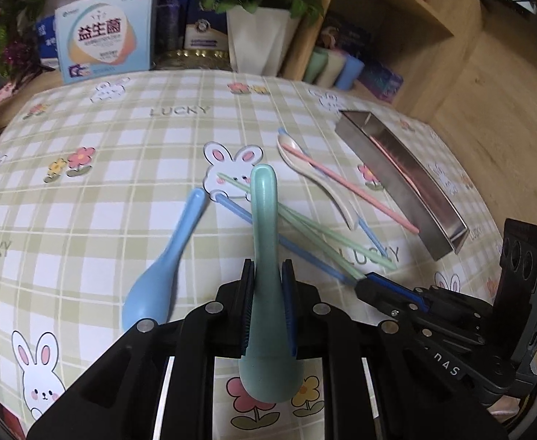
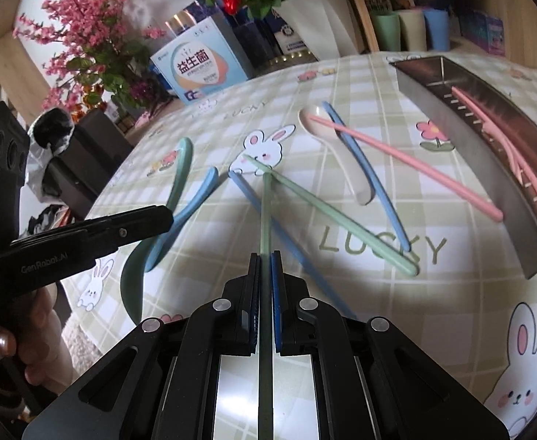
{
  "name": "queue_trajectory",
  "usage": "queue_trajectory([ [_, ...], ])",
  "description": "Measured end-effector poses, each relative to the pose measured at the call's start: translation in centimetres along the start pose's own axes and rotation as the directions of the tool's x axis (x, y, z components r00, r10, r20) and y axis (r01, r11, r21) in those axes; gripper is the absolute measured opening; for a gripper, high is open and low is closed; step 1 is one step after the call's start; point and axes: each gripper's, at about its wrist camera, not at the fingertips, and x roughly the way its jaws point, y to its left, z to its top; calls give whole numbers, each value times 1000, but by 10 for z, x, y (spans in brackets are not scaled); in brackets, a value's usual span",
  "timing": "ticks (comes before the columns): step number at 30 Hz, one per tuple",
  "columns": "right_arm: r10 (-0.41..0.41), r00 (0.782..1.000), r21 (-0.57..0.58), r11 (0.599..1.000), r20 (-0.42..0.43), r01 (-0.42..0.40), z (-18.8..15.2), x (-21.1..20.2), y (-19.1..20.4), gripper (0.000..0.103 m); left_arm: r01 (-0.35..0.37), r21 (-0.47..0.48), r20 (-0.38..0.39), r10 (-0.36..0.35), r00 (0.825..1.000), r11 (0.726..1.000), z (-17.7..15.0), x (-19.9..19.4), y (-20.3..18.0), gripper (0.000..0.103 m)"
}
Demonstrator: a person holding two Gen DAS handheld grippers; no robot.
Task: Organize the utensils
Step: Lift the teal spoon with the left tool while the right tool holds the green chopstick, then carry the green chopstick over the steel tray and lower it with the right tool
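- The metal tray point(image 2: 470, 84) is the biggest thing here: it lies ahead and to the right of both my claws, its long axis running away from me, with pink pieces already inside. My right claw is the nearer one to it, so I judge that the next delivery swings that way
- The table point(image 1: 85, 201), under its checked bunny cloth, spreads out ahead of both claws with the loose utensils scattered between me and the tray
- My left claw point(image 1: 268, 308) is pinched narrow on the teal spoon point(image 1: 265, 227): handle pointing straight ahead along the fingers, bowl hanging back under the claw, lifted off the cloth as far as I can judge
- My right claw point(image 2: 265, 293) is nearly closed on one green chopstick point(image 2: 266, 212), its length in line with the fingers, far tip ahead near the bunny print
- Ahead-left of the left claw lies the blue spoon point(image 1: 165, 256); ahead-right, the cream spoon point(image 1: 312, 176) crossed by a pink chopstick point(image 1: 356, 190)
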Motion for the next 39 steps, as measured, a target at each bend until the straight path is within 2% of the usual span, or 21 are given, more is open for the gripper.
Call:
queue_trajectory([
  [11, -11, 996, 10, 1000, 86, 10, 17, -24, -7, 5, 21, -29, 46, -19, 999, 999, 1, -10, 3, 14],
  [17, -86, 986, 30, 996, 144, 83, 47, -48, -38, 5, 74, -55, 58, -71, 996, 996, 4, -10, 7, 14],
  [21, -208, 966, -1, 977, 155, 211, 76, -58, -73, 5, 91, -70, 73, -86, 994, 993, 8, -11, 8, 15],
  [24, -307, 944, -28, 950, 125, 312, 93, -53, -102, 5, 97, -75, 73, -92, 993, 992, 10, -9, 8, 15],
  [27, -406, 910, -67, 909, 90, 412, 104, -41, -125, 5, 105, -81, 68, -100, 993, 991, 10, -6, 8, 15],
  [31, -452, 892, -65, 889, 25, 453, 109, -25, -146, 5, 108, -81, 63, -103, 993, 991, 12, -4, 9, 15],
  [39, -497, 867, -88, 865, -25, 493, 110, -5, -143, 6, 117, -82, 45, -113, 993, 990, 11, 1, 9, 15],
])
